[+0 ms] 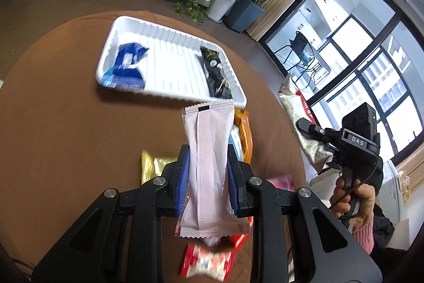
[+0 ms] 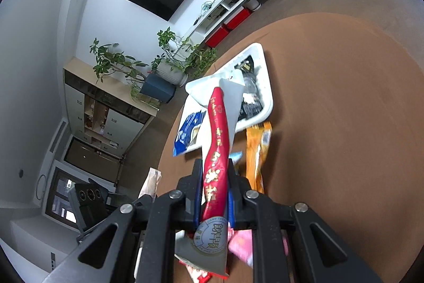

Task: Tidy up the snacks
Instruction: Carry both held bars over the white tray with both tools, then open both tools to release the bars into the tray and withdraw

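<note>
Both grippers are loaded and above the tabletop (image 1: 66,139), with the white tray (image 1: 137,28) ahead of the jaws. The left gripper (image 1: 208,177) has its jaws narrowed on a pale pink packet (image 1: 209,150), clamped across its middle so both sealed ends stick out free. The right gripper (image 2: 214,184) has its jaws nearly closed on a red-and-grey packet (image 2: 218,129), held edge-on with its long end reaching out toward the tray.

In the tray, a blue packet (image 1: 127,65) lies at the end left of the left jaws, and a black packet (image 1: 216,70) at the right end; the ribbed middle between them is bare. Loose snacks lie on the tabletop below and beside the jaws: an orange packet (image 1: 245,131), a gold one (image 1: 153,163), a red one (image 1: 206,261) and a pink one (image 2: 241,243).

The step in hand looks like carrying both packets to the tray. To do it well:

- Bring each packet fully past the near rim before lowering, since the floppy ends could catch on it.
- Aim for the bare middle, not on top of the blue or black packets.
- Lower until the packet rests flat, then open; dropping from height may let it slide or flip out.
- Place one at a time so the grippers do not crowd each other.
</note>
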Demonstrator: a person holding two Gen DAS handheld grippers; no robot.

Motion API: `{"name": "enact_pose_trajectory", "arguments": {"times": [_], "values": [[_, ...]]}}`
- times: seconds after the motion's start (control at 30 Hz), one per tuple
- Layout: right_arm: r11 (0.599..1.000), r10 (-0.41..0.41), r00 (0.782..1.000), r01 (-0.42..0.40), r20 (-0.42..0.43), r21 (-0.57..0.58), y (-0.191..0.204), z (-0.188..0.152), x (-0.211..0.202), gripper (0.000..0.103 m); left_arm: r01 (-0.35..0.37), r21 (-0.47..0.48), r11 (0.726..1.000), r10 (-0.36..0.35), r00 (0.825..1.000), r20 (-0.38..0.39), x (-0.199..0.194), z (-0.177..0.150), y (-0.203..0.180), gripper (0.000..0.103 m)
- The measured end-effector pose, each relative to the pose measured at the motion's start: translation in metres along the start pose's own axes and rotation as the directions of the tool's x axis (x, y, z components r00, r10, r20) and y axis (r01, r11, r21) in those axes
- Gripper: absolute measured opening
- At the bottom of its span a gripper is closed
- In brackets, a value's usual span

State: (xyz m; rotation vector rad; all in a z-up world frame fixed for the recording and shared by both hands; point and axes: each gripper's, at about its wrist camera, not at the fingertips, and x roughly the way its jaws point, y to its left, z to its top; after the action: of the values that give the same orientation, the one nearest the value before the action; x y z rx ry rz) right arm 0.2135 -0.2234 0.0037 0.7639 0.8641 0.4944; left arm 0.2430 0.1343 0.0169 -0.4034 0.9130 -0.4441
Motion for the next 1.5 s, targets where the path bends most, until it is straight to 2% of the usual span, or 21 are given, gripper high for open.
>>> {"name": "enact_pose_trajectory", "arguments": {"times": [0.23,0.73,0.93,1.13,1.2,1.3,1.43,1.5], "values": [[1.0,-0.022,1.0,0.022,-0.002,-0.019,0.003,0.031,0.027,0.016,-0.012,0.03,0.999,0.013,1.0,-0.017,0.035,0.045,-0.01,0.023],[0.994,-0.094,0.995,0.092,-0.027,-0.058,-0.007,0.085,0.087,0.016,-0.044,-0.037,0.998,0.041,0.997,-0.072,0.125,0.108,0.012,0.023],[0.989,-0.129,0.991,0.127,-0.025,-0.069,-0.017,0.092,0.103,0.016,-0.068,-0.013,0.998,0.067,0.994,-0.083,0.152,0.119,0.005,0.024],[0.974,-0.188,0.982,0.184,-0.016,-0.133,-0.015,0.093,0.113,0.019,-0.135,0.042,0.99,0.138,0.986,-0.09,0.176,0.117,-0.002,0.025],[0.968,-0.204,0.979,0.2,-0.008,-0.149,-0.015,0.092,0.112,0.023,-0.155,0.064,0.986,0.16,0.983,-0.086,0.18,0.115,-0.009,0.027],[0.959,-0.225,0.974,0.223,0.009,-0.175,-0.011,0.092,0.11,0.031,-0.149,0.075,0.986,0.154,0.986,-0.065,0.182,0.113,-0.014,0.028],[0.953,-0.228,0.973,0.23,0.032,-0.197,-0.007,0.094,0.104,0.033,-0.153,0.082,0.985,0.158,0.986,-0.052,0.182,0.114,-0.014,0.032],[0.951,-0.226,0.973,0.229,0.041,-0.206,-0.005,0.092,0.101,0.038,-0.151,0.076,0.986,0.154,0.987,-0.042,0.179,0.113,-0.015,0.04]]}}
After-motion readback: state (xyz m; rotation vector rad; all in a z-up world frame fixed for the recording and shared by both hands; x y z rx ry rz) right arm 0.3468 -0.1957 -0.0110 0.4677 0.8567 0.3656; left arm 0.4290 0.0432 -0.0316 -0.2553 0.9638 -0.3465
